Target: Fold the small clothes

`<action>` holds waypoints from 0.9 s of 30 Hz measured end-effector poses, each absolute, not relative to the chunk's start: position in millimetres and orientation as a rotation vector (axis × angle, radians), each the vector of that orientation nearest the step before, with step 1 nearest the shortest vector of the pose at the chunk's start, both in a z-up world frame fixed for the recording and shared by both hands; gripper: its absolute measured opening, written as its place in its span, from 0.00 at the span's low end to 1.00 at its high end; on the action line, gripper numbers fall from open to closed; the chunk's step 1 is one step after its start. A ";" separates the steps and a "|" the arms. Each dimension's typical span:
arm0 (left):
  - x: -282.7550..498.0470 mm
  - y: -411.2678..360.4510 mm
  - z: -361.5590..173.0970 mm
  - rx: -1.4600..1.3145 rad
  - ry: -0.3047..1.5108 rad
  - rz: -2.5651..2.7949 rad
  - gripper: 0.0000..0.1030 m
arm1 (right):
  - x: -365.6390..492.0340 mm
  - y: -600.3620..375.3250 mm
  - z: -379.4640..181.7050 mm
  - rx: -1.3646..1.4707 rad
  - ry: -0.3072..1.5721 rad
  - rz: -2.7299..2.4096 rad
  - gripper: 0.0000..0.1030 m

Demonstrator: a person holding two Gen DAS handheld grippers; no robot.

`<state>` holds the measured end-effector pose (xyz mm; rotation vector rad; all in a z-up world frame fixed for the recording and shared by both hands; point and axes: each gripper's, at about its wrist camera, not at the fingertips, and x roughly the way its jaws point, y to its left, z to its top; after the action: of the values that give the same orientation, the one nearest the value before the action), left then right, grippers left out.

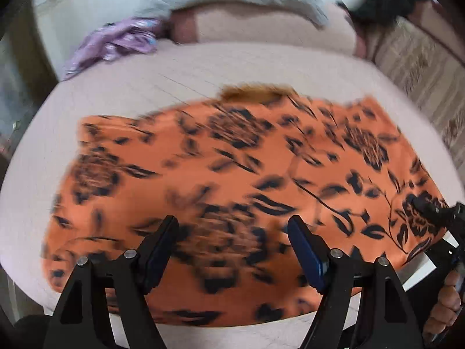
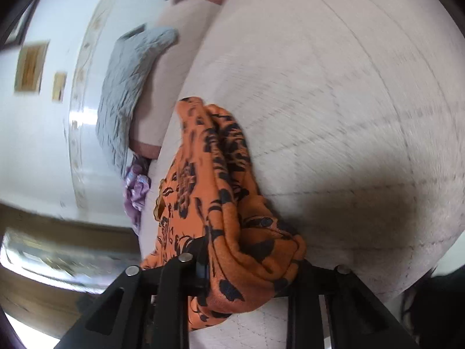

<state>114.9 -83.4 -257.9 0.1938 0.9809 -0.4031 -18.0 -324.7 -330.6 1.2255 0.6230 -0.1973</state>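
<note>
Left wrist view: orange floral garment [image 1: 221, 180] lay spread across mid-frame on the pale bed cover [image 1: 122, 87], long axis left to right.
Left gripper [image 1: 232, 250]: jaws wide apart, holding nothing, poised over the garment's near hem at lower centre.
Right gripper [image 1: 436, 212]: at right edge, on the garment's right end.
Open room: bare cover above; purple cloth [image 1: 116, 43] upper left, well apart.
Right wrist view: right gripper [image 2: 250, 264] was clamped on bunched garment [image 2: 221, 180], which trailed toward upper centre; cover free at right.
</note>
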 end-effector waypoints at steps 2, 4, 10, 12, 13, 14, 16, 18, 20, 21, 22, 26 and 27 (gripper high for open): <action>125.1 -55.2 -244.0 0.174 0.952 -0.347 0.76 | -11.3 -317.9 -308.5 1.166 0.611 -0.182 0.20; 135.4 -31.4 -234.5 0.150 0.946 -0.306 0.76 | -2.8 -305.7 -282.9 1.091 0.602 -0.170 0.20; 156.6 66.1 -203.2 0.023 0.900 -0.168 0.76 | 39.7 -245.3 -216.3 0.933 0.621 -0.079 0.19; 159.9 98.0 -194.0 -0.021 0.880 -0.133 0.76 | 58.6 -217.5 -204.4 0.910 0.647 -0.032 0.19; 165.8 106.2 -193.9 -0.033 0.872 -0.117 0.76 | 70.5 -200.4 -199.3 0.897 0.660 -0.005 0.19; 168.4 123.2 -190.6 -0.055 0.855 -0.090 0.76 | 82.8 -181.2 -195.5 0.885 0.673 0.023 0.19; 168.4 147.3 -187.7 -0.089 0.832 -0.056 0.76 | 103.6 -145.1 -193.1 0.861 0.700 0.066 0.19; 166.3 174.6 -187.4 -0.128 0.823 -0.020 0.76 | 124.5 -107.7 -199.5 0.853 0.736 0.108 0.19; 160.6 200.2 -190.1 -0.169 0.820 0.008 0.76 | 143.9 -68.6 -212.7 0.849 0.785 0.150 0.19; 158.6 209.0 -192.8 -0.180 0.821 0.018 0.76 | 152.2 -50.8 -221.0 0.851 0.815 0.167 0.19; 156.0 214.5 -193.6 -0.183 0.823 0.025 0.76 | 159.8 -32.3 -233.1 0.855 0.853 0.182 0.19; 153.6 230.2 -211.1 -0.200 0.859 0.052 0.76 | 178.3 15.6 -283.4 0.813 0.992 0.185 0.23; 153.2 231.3 -213.3 -0.206 0.865 0.051 0.76 | 176.9 15.6 -291.3 0.818 0.993 0.205 0.24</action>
<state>153.2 231.3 -213.3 -0.2060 0.8652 0.0513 176.9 15.6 -291.3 0.8175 0.9935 0.2049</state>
